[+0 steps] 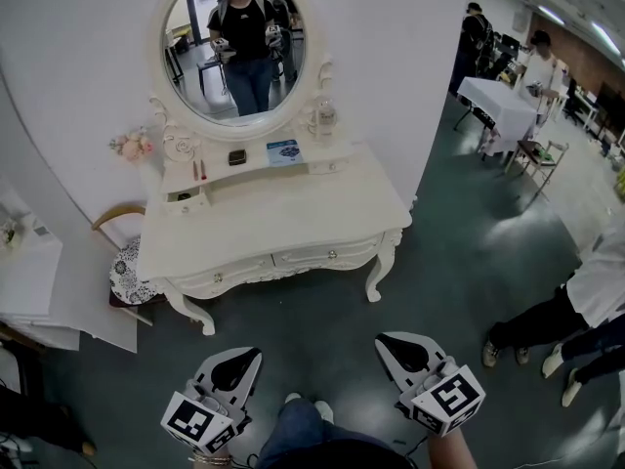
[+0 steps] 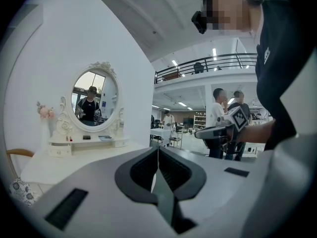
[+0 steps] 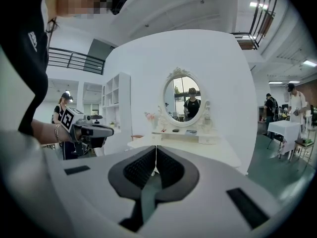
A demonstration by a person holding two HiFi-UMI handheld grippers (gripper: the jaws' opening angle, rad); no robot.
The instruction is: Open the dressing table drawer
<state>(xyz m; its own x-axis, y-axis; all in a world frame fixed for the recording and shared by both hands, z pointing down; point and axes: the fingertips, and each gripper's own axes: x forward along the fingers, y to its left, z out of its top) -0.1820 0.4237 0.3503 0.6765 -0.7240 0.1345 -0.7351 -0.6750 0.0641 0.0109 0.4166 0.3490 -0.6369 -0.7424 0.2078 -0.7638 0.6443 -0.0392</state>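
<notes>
The white dressing table (image 1: 293,218) with an oval mirror (image 1: 234,42) stands against the wall ahead of me. Its front holds two shut drawers, a left drawer (image 1: 223,275) and a right drawer (image 1: 330,254), each with a small knob. A small drawer (image 1: 187,199) on the shelf stands slightly out. My left gripper (image 1: 252,355) and right gripper (image 1: 384,342) hover over the floor short of the table, both pointing at it. The left gripper (image 2: 158,148) is shut with nothing in it, and so is the right gripper (image 3: 156,148). The table (image 2: 74,157) lies far off in both gripper views.
A chair with a floral cushion (image 1: 125,267) is tucked at the table's left, beside white boards (image 1: 59,301). People stand at the right (image 1: 557,320), and a cloth-covered table (image 1: 498,101) is farther back. Small items and a blue card (image 1: 283,151) sit on the shelf.
</notes>
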